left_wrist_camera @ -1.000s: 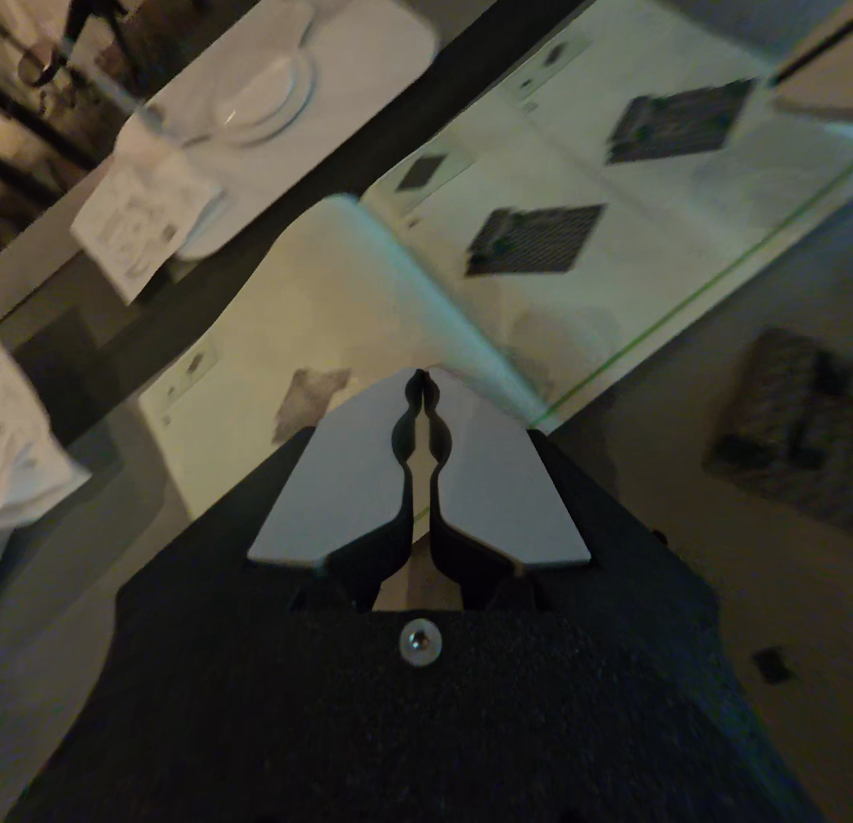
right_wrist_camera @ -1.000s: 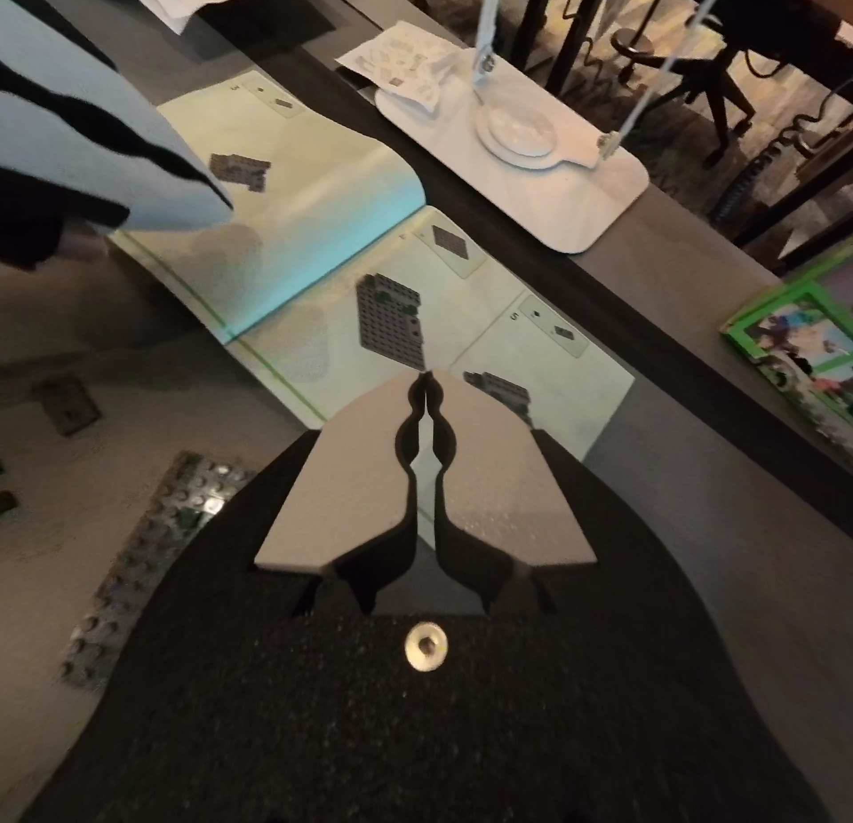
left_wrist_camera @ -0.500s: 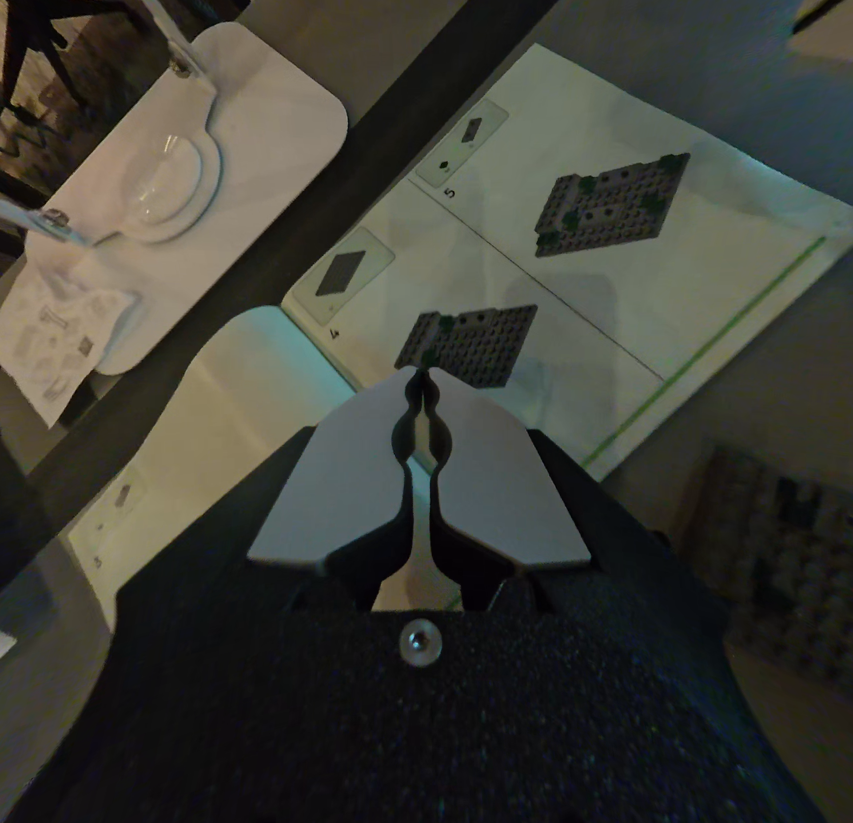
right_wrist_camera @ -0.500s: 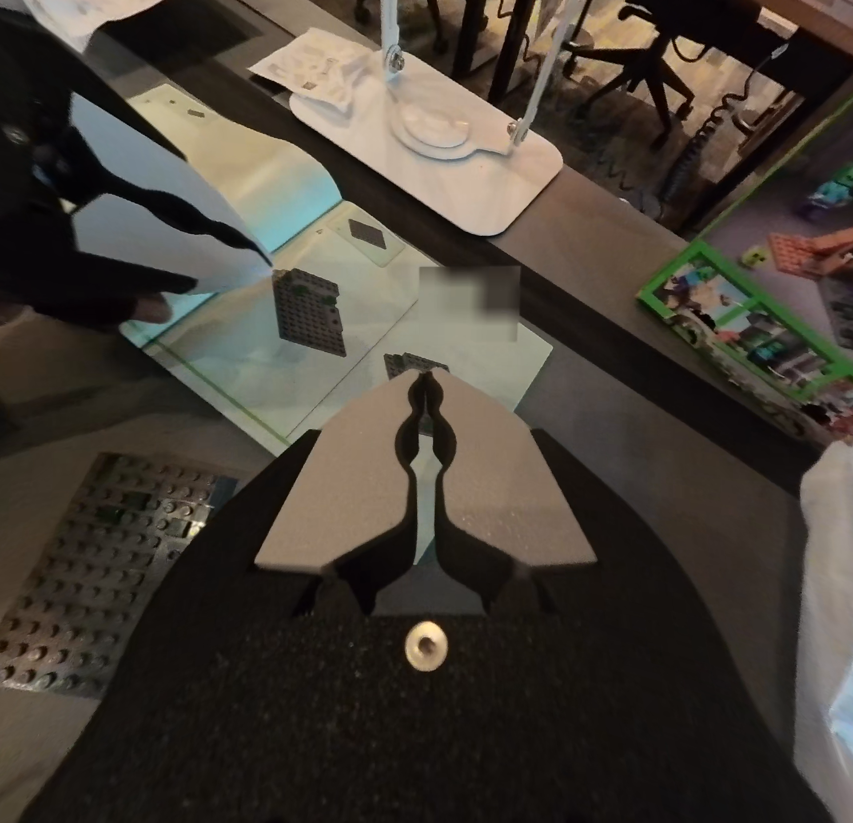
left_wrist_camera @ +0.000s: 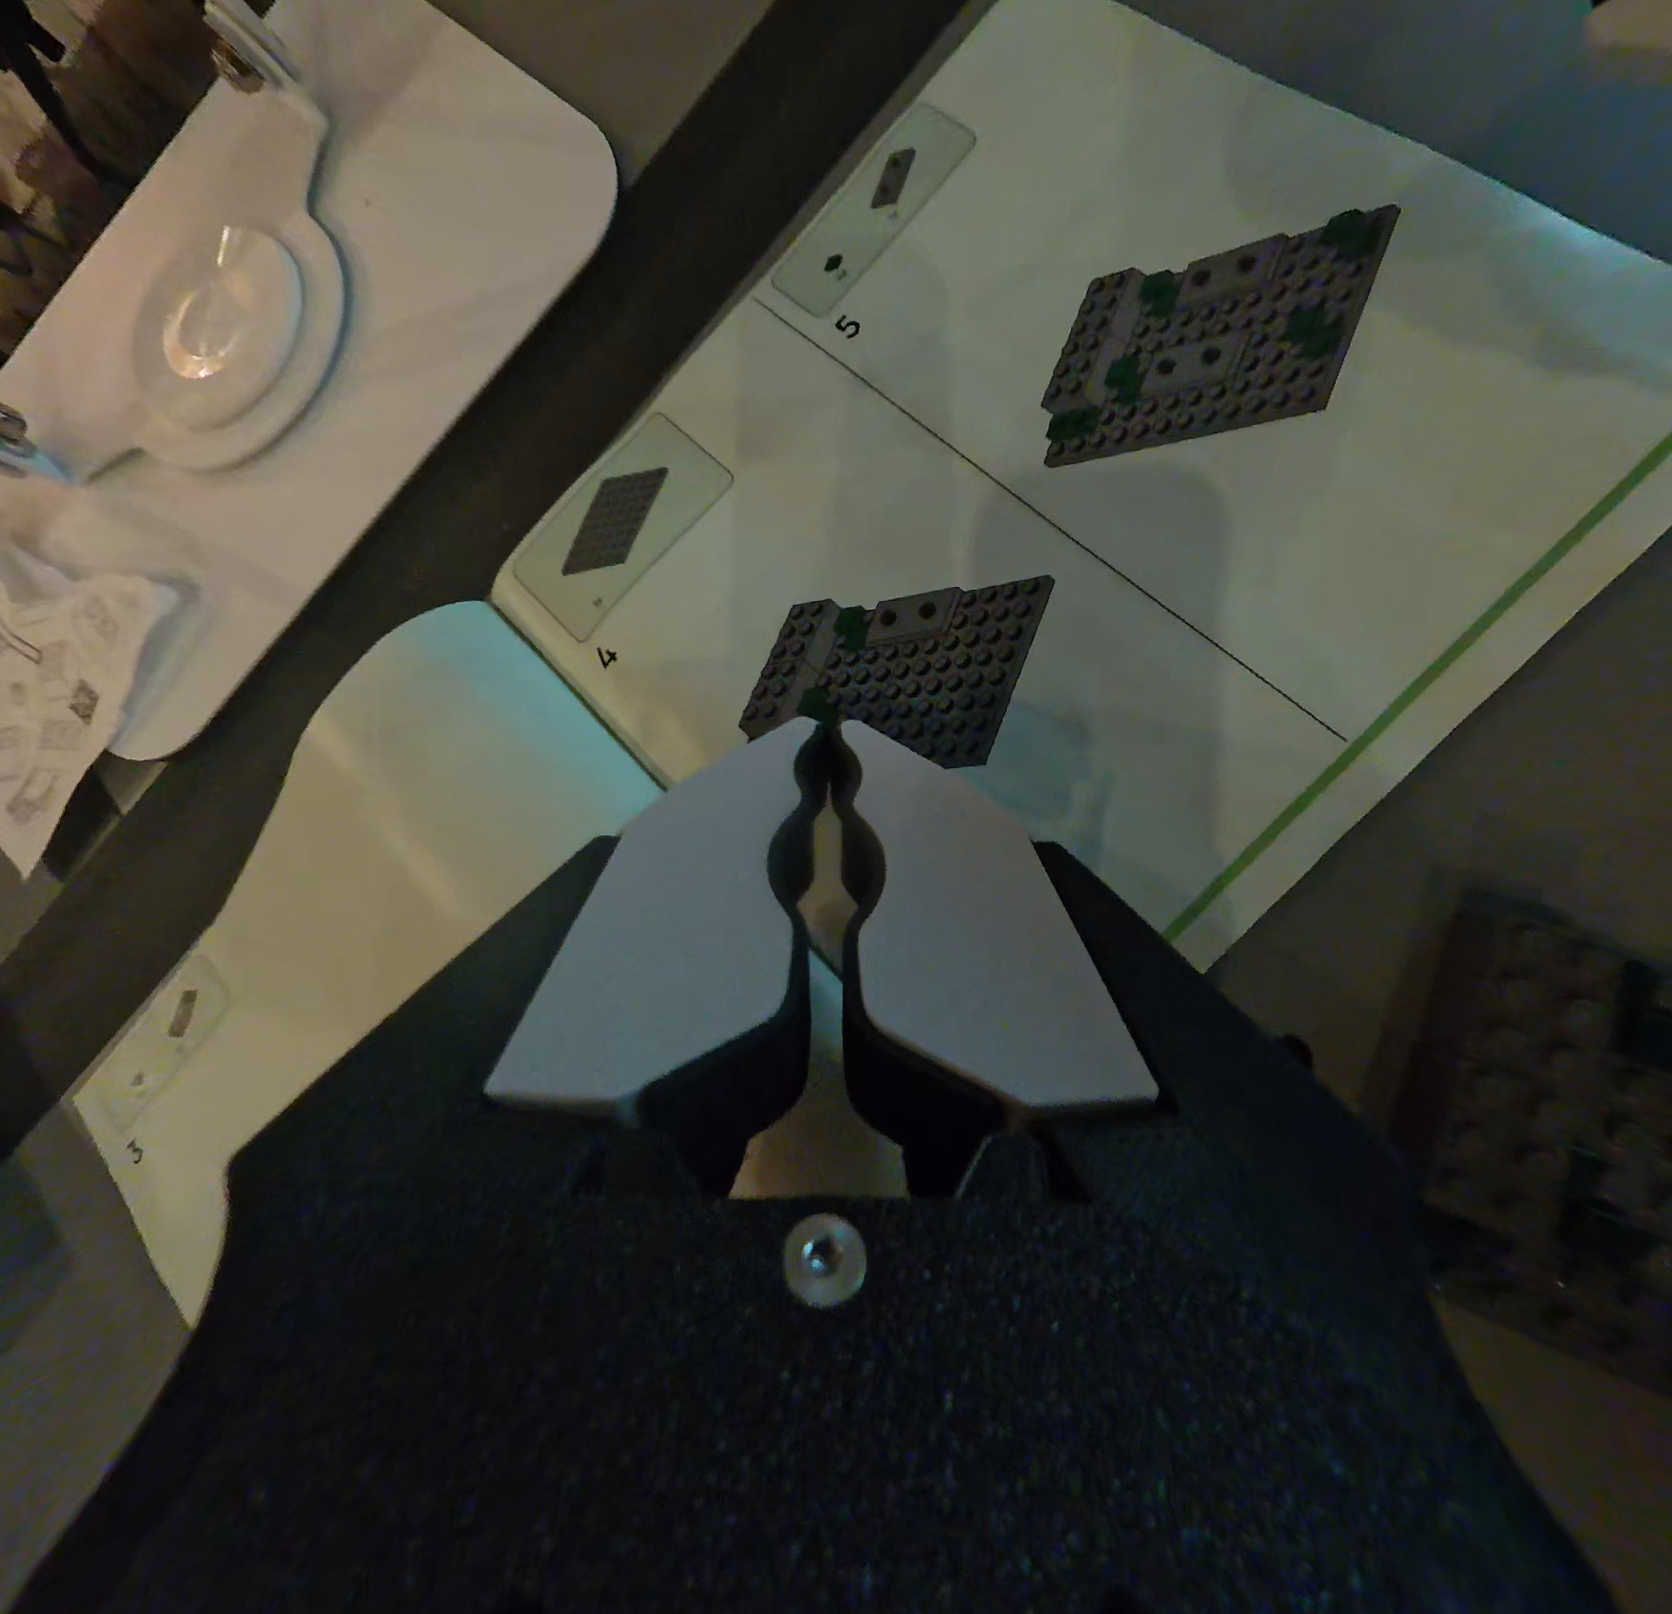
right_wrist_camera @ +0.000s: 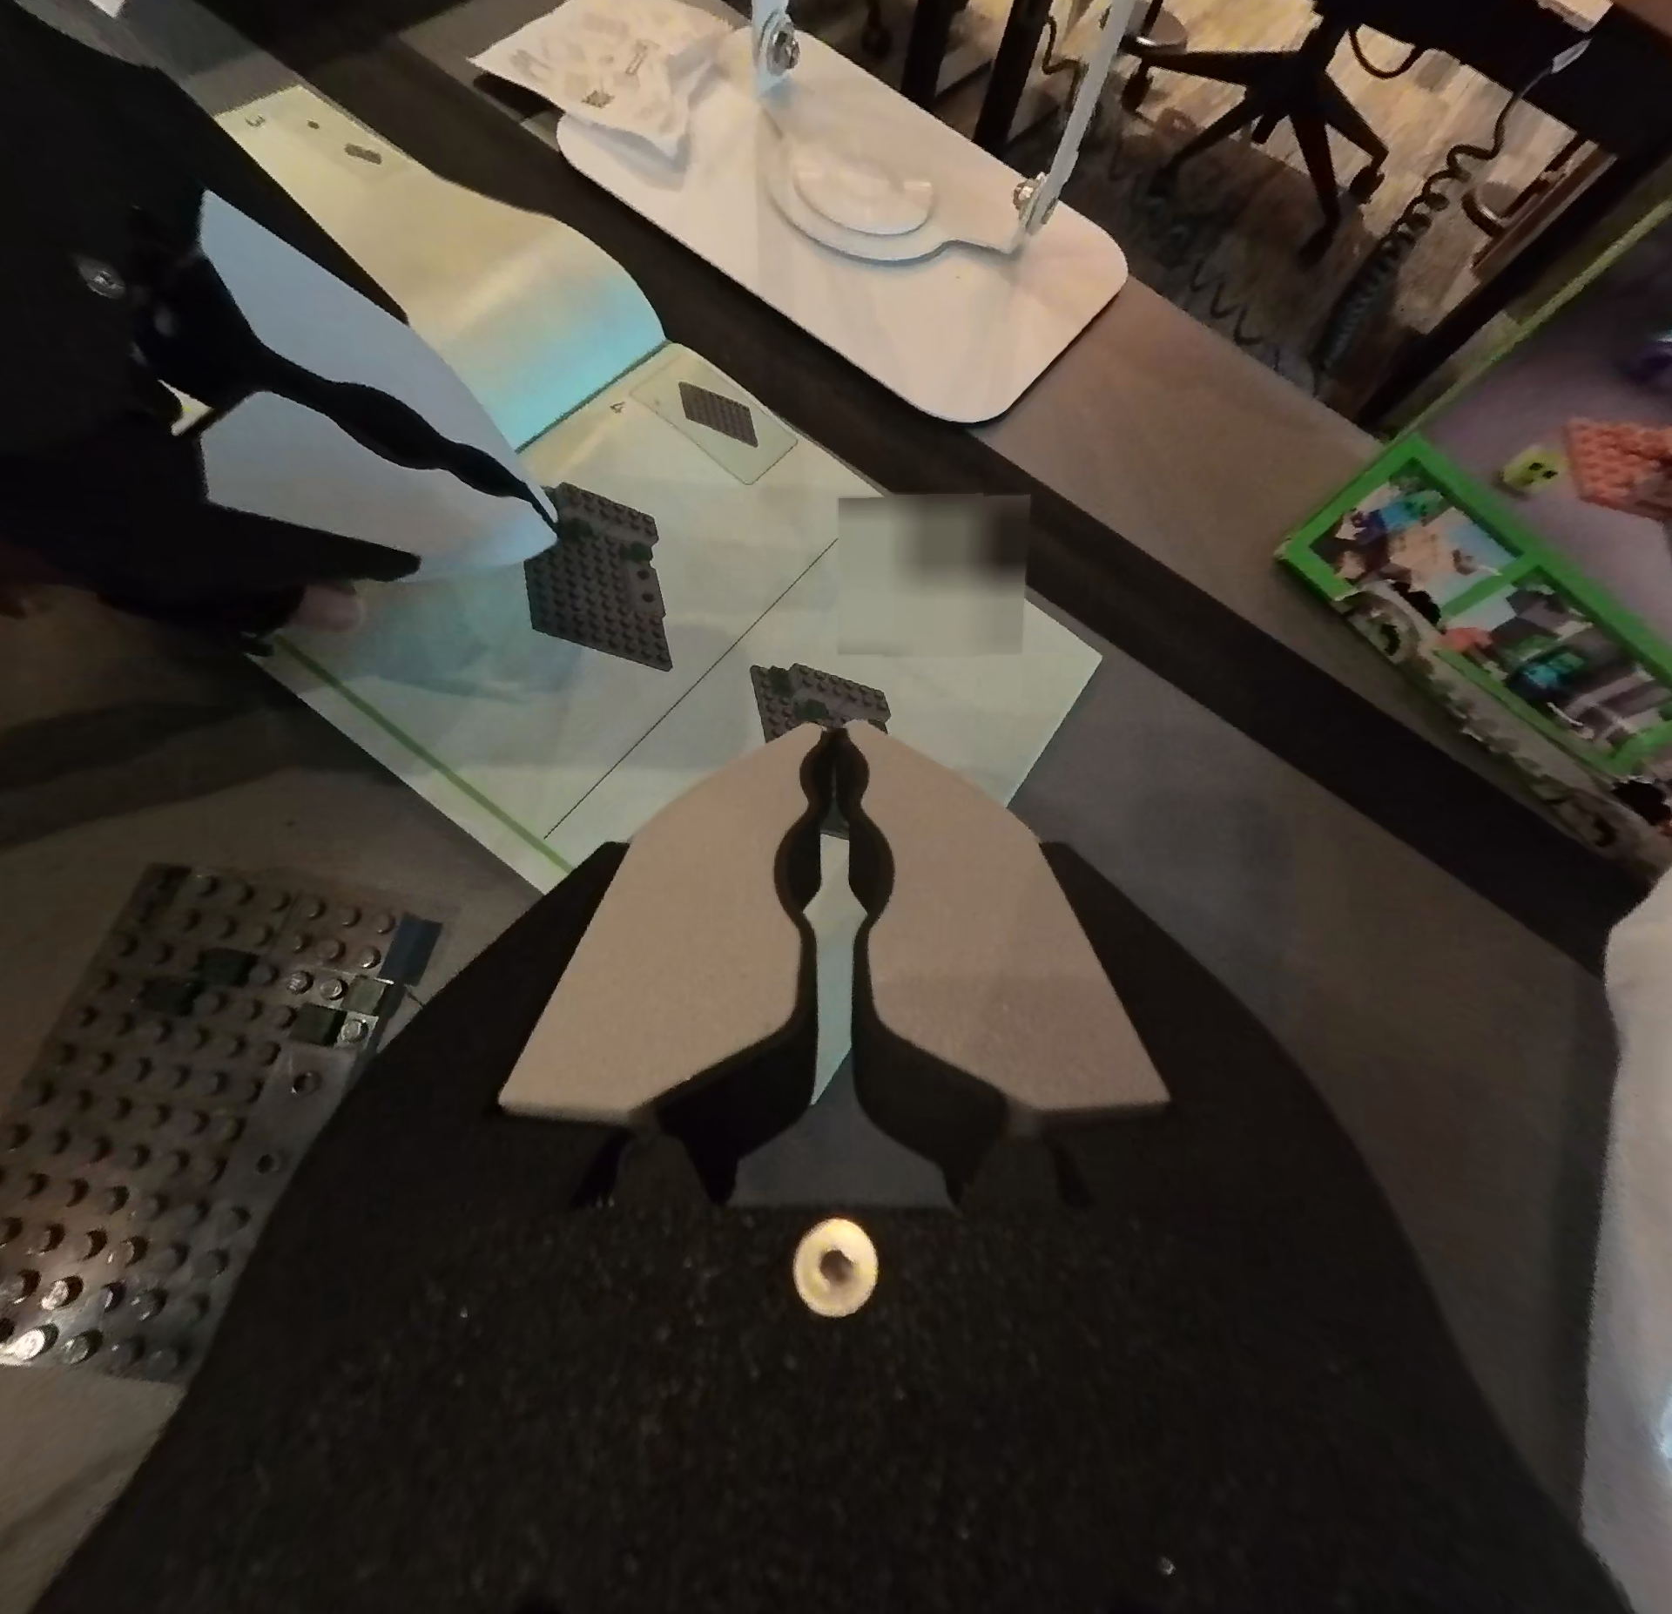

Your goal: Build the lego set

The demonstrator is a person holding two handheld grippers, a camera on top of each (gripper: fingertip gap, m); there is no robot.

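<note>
On table: open instruction booklet (left_wrist_camera: 1131,168), numbered steps | green-framed printed box (right_wrist_camera: 1484,611)

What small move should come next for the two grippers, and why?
Probably take the left gripper off the instruction booklet toward the grey baseplate. Both it and the right gripper are shut and empty over the open pages, and no loose brick is in view.
</note>
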